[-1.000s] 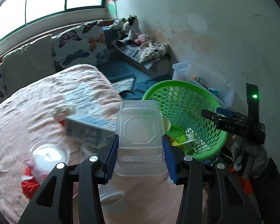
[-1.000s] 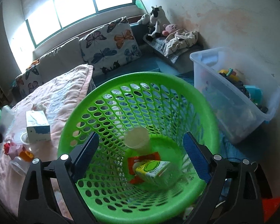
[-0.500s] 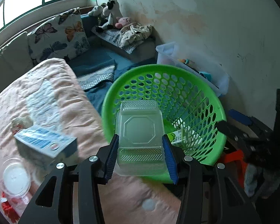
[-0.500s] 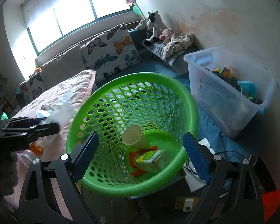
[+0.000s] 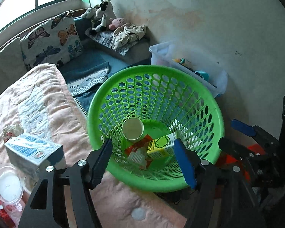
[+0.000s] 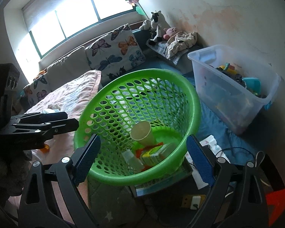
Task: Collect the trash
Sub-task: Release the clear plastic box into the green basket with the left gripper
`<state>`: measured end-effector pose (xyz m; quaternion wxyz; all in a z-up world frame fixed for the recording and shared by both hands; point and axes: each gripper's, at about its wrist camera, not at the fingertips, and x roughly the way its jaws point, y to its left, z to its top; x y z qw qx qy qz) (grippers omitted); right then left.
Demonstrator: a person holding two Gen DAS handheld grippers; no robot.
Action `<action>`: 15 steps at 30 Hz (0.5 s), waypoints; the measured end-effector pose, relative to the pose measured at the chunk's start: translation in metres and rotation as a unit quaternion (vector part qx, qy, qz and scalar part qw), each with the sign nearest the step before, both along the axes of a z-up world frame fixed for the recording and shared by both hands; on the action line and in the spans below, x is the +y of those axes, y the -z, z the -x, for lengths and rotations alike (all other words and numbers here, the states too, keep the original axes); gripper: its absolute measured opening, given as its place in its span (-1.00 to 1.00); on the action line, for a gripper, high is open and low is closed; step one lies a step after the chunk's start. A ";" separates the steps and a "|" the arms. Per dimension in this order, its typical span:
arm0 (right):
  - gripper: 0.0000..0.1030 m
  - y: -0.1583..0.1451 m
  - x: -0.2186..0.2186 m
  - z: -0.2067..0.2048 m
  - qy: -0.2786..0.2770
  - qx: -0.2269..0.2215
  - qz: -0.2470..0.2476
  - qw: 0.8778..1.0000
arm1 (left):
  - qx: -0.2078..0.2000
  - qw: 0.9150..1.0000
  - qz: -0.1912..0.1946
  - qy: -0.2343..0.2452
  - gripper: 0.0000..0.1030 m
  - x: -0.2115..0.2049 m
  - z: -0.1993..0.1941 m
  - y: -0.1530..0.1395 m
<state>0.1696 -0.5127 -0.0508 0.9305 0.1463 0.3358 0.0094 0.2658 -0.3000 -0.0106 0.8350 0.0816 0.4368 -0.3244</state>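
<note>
Beside the pink bed (image 5: 53,114) stands the green basket (image 5: 214,114). Left hand-held gripper (image 5: 142,163) has just been opening, jaws apart and empty; the clear box (image 5: 136,156) it held a second ago lies in the basket. Right hand-held gripper (image 6: 142,157) stands open, empty. One item is deposited.

No lettering reads clearly; the yellow-green carton (image 5: 160,147) bears blurred characters.
</note>
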 end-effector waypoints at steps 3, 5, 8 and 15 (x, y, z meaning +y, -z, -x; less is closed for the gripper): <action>0.77 -0.002 0.006 0.005 -0.005 -0.004 -0.007 1.000 | -0.006 1.000 0.011 -0.010 0.26 0.016 0.008 -0.008; 0.77 -0.003 0.011 0.008 -0.011 -0.004 -0.009 1.000 | -0.009 1.000 0.013 -0.019 0.26 0.026 0.011 -0.012; 0.77 -0.005 0.023 0.011 -0.022 -0.005 -0.010 1.000 | -0.014 0.999 0.023 -0.032 0.26 0.045 0.019 -0.019; 0.77 -0.009 0.053 0.019 -0.049 -0.008 -0.011 0.999 | -0.032 0.997 0.024 -0.064 0.26 0.090 0.039 -0.029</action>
